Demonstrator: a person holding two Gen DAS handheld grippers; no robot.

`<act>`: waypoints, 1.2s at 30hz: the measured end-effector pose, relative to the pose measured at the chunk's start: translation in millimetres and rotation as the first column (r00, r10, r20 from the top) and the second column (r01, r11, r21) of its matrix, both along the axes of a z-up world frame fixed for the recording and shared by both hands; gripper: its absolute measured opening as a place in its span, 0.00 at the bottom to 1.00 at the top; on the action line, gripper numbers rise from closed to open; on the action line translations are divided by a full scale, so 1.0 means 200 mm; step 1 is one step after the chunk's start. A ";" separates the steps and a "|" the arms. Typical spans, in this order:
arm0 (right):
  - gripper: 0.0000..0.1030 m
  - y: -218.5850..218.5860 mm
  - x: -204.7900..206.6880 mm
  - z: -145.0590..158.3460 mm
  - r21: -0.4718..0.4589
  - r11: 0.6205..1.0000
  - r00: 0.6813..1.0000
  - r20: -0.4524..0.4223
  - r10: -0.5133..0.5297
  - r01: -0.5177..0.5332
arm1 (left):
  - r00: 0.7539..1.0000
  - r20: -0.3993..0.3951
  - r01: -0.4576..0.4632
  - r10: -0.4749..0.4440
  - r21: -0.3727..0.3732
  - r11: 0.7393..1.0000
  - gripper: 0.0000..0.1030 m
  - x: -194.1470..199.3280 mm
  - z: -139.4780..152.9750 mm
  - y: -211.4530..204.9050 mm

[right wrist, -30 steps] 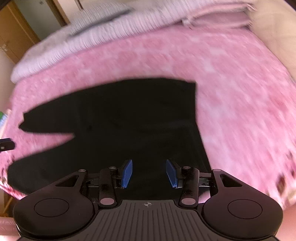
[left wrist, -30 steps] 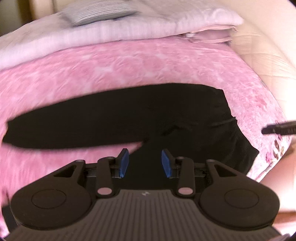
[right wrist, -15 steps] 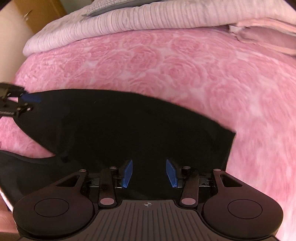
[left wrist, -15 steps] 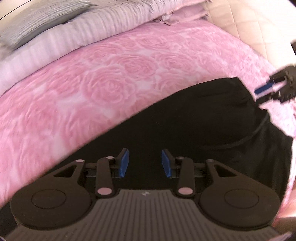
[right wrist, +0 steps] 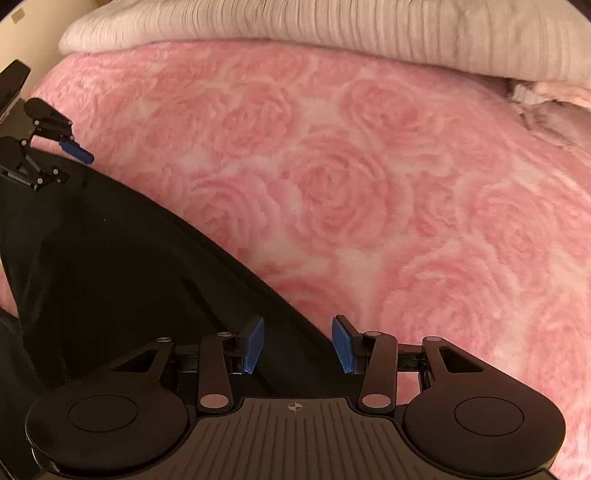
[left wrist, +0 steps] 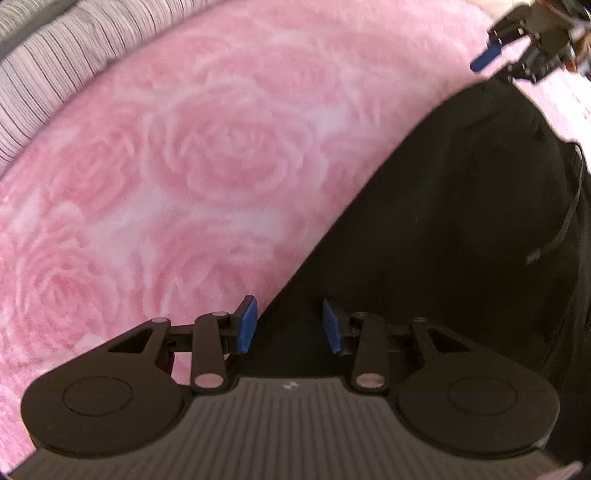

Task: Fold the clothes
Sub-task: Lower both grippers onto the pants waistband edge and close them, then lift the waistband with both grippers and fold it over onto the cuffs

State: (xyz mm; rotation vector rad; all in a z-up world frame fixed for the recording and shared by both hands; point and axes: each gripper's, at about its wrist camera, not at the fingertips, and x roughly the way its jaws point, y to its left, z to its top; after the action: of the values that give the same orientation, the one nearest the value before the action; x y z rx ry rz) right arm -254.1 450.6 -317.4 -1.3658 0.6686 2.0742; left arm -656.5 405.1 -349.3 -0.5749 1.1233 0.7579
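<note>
Black trousers (left wrist: 461,229) lie flat on a pink rose-patterned blanket (left wrist: 207,155). My left gripper (left wrist: 289,325) is open, low over the trousers' far edge, with the edge running between its blue pads. My right gripper (right wrist: 298,345) is open, low over the same edge at the other end of the trousers (right wrist: 110,266). Each gripper shows in the other's view: the right one (left wrist: 524,40) at top right, the left one (right wrist: 40,147) at far left. Neither holds cloth.
A striped pale duvet (right wrist: 332,33) lies folded along the far side of the bed, also in the left wrist view (left wrist: 55,62). A crumpled pale cloth (right wrist: 550,118) sits at the right. The pink blanket (right wrist: 406,184) stretches beyond the trousers.
Both grippers have dropped from high above the bed and moved forward to the trousers' far edge. Both stay open. The trousers have not moved.
</note>
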 end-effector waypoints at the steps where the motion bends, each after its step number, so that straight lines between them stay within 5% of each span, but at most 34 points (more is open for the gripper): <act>1: 0.44 0.02 0.00 -0.02 -0.025 1.000 1.000 -0.002 0.012 -0.012 | 1.000 0.012 0.004 -0.004 -0.008 1.000 0.34 -0.01 -0.01 0.00; 6: 0.44 0.08 0.00 -0.13 -0.110 0.992 0.998 0.012 0.056 -0.055 | 1.000 0.022 0.013 -0.014 0.027 1.000 0.32 -0.03 0.02 -0.06; 8: 0.43 0.08 0.00 -0.15 -0.103 0.993 0.998 0.026 0.054 -0.051 | 1.000 0.016 0.014 -0.015 0.056 0.998 0.18 -0.02 0.05 -0.09; 10: 0.28 0.08 0.00 -0.17 -0.088 0.995 0.999 0.011 0.045 -0.044 | 1.000 0.010 0.015 -0.016 0.085 0.996 0.03 -0.01 0.08 -0.13; 11: 0.06 0.06 0.01 -0.16 -0.080 0.996 0.999 0.012 0.047 -0.046 | 1.000 0.007 0.015 -0.016 0.100 0.995 0.02 0.00 0.09 -0.15; 18: 0.02 -0.25 0.00 0.01 0.176 0.982 0.997 0.044 0.063 -0.070 | 1.000 -0.014 0.014 -0.011 0.202 0.979 0.01 0.03 0.20 -0.31; 25: 0.02 -0.83 0.09 0.38 0.429 0.901 0.998 -0.001 0.066 -0.059 | 0.985 0.030 -0.168 0.168 0.333 0.928 0.02 0.10 0.60 -0.95; 30: 0.02 -1.34 0.19 0.49 0.439 0.893 0.995 0.030 0.096 -0.100 | 0.946 0.060 -0.323 0.318 0.235 0.917 0.01 0.25 0.61 -1.52; 36: 0.05 -1.80 0.36 0.22 0.230 0.969 0.986 0.156 0.055 -0.090 | 0.910 0.006 -0.414 0.414 0.047 0.909 0.07 0.50 0.32 -1.95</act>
State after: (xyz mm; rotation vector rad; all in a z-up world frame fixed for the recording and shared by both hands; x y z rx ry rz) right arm -182.2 91.5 -273.5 -1.4068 0.3010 2.0090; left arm -556.4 14.3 -285.0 -0.7850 0.9931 1.1504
